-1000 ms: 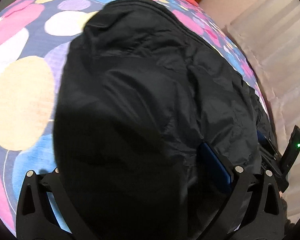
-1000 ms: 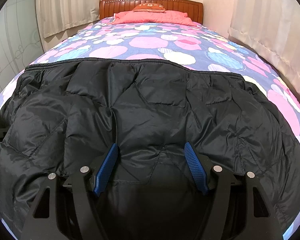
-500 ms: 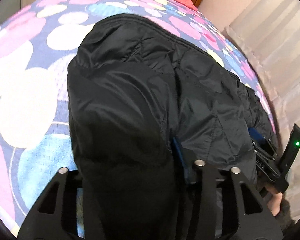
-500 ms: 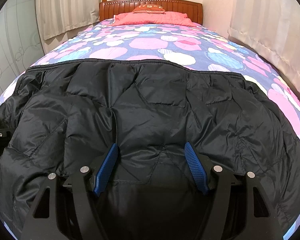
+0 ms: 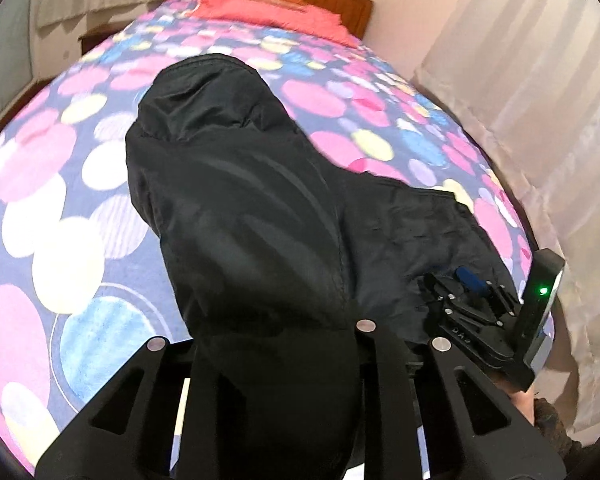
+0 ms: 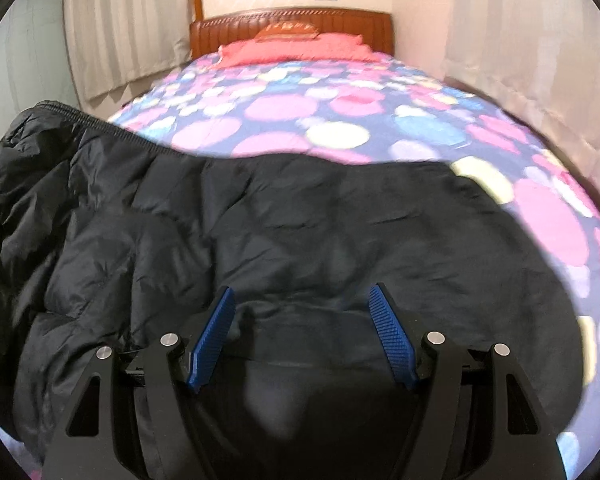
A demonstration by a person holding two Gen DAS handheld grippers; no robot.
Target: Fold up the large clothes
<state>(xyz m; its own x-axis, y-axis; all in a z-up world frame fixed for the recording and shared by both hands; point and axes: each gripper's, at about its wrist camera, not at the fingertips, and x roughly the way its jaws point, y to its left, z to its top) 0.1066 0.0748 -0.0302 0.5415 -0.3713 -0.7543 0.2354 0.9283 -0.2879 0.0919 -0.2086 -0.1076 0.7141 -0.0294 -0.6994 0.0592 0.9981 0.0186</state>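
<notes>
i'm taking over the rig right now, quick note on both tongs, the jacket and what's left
Left tongs: jaws have just been closing, now shut on a thick bunch of the black jacket, lifted off the bed.
Right tongs: wide apart, fabric lying between the pads; a firm grip cannot be confirmed.
Jacket: spread across the near end of the bed, its left side raised.
Done: left side picked up.
Left: probably carry that side over the middle, lay it flat, then fold the rest.

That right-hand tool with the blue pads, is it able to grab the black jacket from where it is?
Probably yes. The right tool stands open with the black jacket bunched between its blue pads, and nothing lies in the way. The pads do not seem to press on the fabric yet.
</notes>
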